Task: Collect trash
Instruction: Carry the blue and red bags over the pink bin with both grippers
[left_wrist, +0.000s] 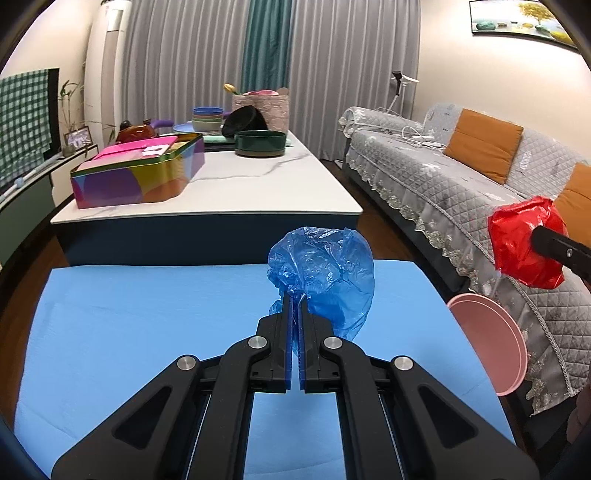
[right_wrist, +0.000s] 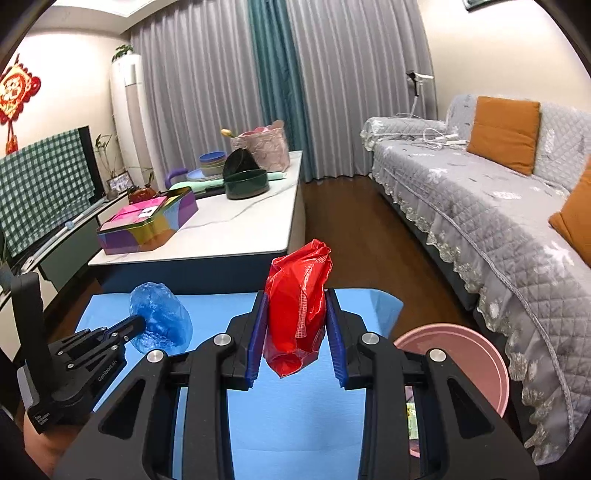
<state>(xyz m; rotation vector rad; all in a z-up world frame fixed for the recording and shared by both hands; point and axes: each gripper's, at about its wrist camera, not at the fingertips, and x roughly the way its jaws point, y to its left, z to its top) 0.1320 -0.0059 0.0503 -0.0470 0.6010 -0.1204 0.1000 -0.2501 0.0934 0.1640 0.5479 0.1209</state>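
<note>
The left gripper's (left_wrist: 295, 314) jaws are pinched together on a crumpled blue bag (left_wrist: 325, 273); the right gripper's (right_wrist: 297, 325) jaws clamp a red bag (right_wrist: 297, 314). Both bags hang above the blue-covered bench (left_wrist: 129, 314), so this looks like the carrying step. Next, each needs releasing over the pink bin (right_wrist: 469, 358) at the near right. Small white lettering on the left gripper's body is unreadable.

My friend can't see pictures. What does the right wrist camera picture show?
The right tool squeezes a crumpled red plastic bag above a blue mat. To the left, the left tool holds a blue plastic bag; a pink bin sits at right.
</note>
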